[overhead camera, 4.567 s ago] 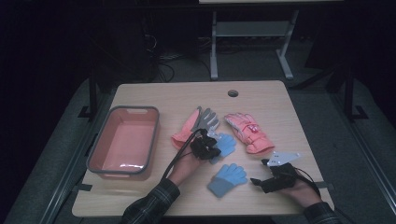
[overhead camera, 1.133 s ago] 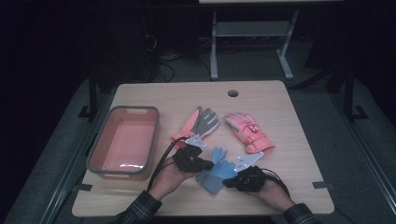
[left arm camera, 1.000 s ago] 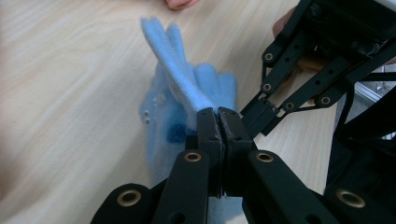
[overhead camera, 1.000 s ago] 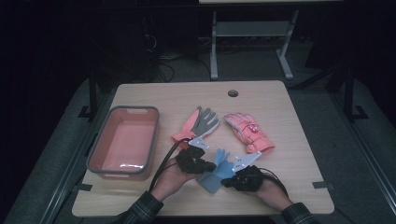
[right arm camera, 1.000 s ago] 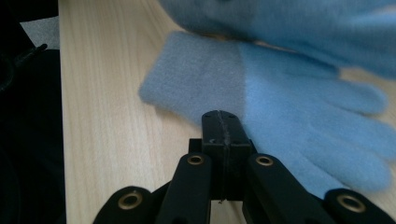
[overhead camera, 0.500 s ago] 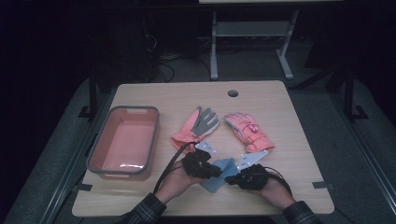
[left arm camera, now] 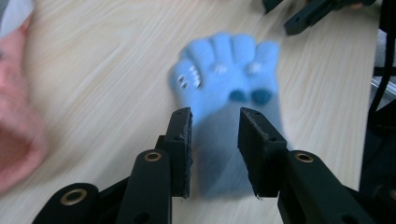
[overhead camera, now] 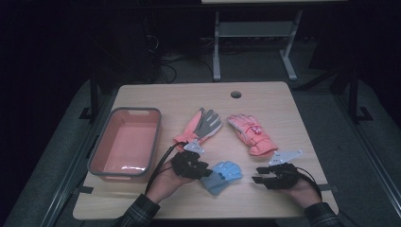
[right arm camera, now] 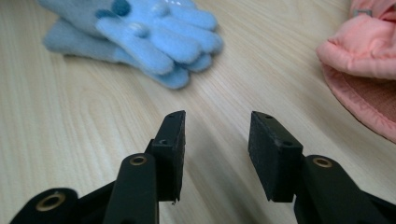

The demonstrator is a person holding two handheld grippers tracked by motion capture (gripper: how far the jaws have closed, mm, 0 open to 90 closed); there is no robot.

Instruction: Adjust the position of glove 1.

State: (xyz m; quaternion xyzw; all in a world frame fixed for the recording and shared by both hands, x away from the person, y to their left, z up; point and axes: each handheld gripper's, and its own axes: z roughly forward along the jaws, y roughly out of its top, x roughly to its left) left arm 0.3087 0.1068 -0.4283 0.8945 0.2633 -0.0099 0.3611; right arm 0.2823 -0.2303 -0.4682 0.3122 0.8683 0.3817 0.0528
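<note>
High view — left tongs (overhead camera: 204, 166) over blue gloves (overhead camera: 222, 176), seemingly untouched — right tongs (overhead camera: 260, 175) apart.

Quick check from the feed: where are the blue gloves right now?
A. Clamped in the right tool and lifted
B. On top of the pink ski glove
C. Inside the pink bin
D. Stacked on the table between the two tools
D. The blue gloves lie stacked on the table between the left tool and the right tool; the right tool's jaws stand open over bare wood.
</note>
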